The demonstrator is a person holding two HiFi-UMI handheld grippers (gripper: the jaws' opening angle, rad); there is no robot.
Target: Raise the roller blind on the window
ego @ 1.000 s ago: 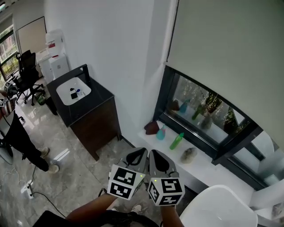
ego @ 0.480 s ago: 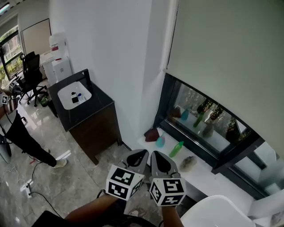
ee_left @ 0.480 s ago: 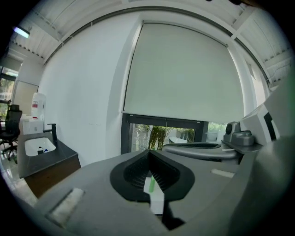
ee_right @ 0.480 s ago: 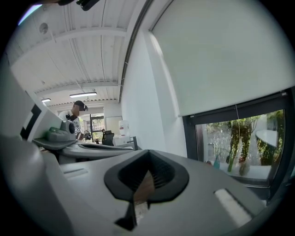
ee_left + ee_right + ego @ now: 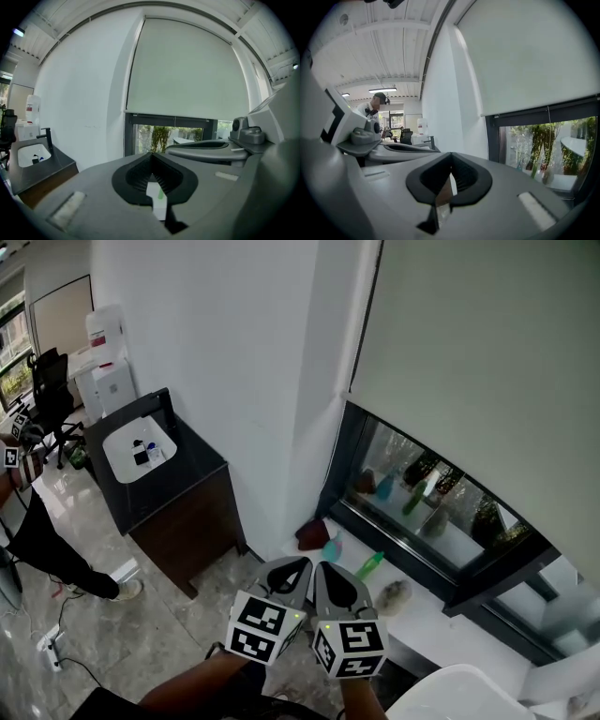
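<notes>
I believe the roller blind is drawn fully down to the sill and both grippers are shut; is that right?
Not quite: the roller blind stops above the sill, leaving a strip of glass uncovered, as the head view shows. The left gripper and right gripper are indeed shut.

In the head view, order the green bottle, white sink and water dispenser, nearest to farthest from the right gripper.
1. Green bottle, on the sill beside the right gripper.
2. White sink, in the dark counter, left.
3. Water dispenser, far left, beyond it.
</notes>
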